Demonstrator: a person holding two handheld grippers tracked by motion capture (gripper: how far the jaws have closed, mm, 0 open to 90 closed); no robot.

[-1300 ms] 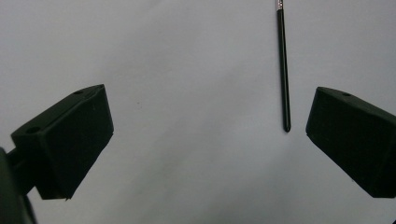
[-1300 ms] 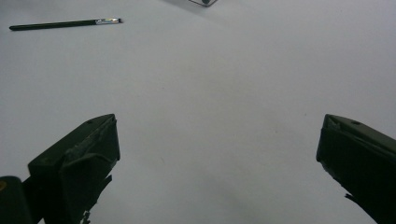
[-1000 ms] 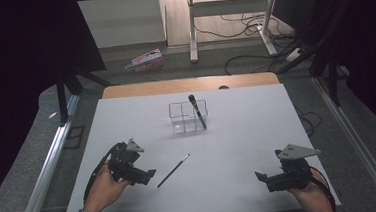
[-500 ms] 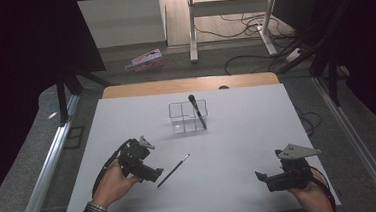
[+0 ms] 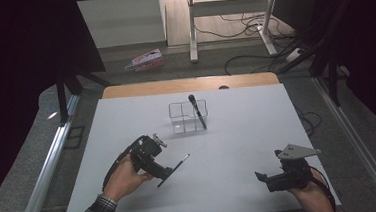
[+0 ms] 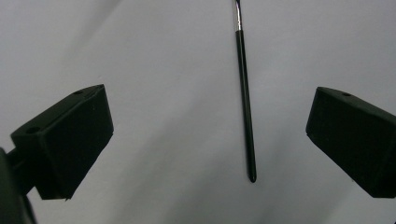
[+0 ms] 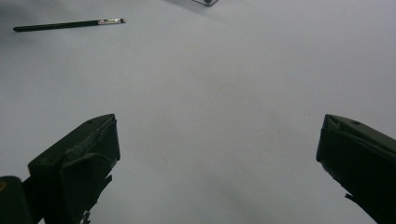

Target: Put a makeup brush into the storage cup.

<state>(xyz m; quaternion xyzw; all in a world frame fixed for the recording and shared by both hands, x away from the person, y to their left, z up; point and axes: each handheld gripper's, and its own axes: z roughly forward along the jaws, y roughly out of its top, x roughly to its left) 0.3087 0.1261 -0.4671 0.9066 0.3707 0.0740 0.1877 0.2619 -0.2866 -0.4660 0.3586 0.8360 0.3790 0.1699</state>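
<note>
A thin black brush [image 5: 178, 165] with a metal ferrule lies flat on the white table [image 5: 238, 137], left of centre. My left gripper [image 5: 165, 176] hovers over the brush's near end, jaws open. In the left gripper view the brush [image 6: 245, 98] runs up between the two jaws of the left gripper [image 6: 205, 135], nearer the right one, untouched. My right gripper [image 5: 260, 177] rests open near the front right edge, pointing left, with nothing in it. From the right gripper [image 7: 217, 154] the brush [image 7: 70, 24] lies far off at the upper left.
A clear box organizer [image 5: 189, 117] stands at the table's middle back with a black marker [image 5: 197, 112] leaning in it. A wooden strip [image 5: 189, 85] borders the far edge. Beyond it, a pink packet [image 5: 145, 60] and cables [image 5: 251, 31] lie on the floor.
My left gripper has moved right and forward to the brush, and its open jaws now straddle the brush's near end. The right gripper and the brush have stayed still.
</note>
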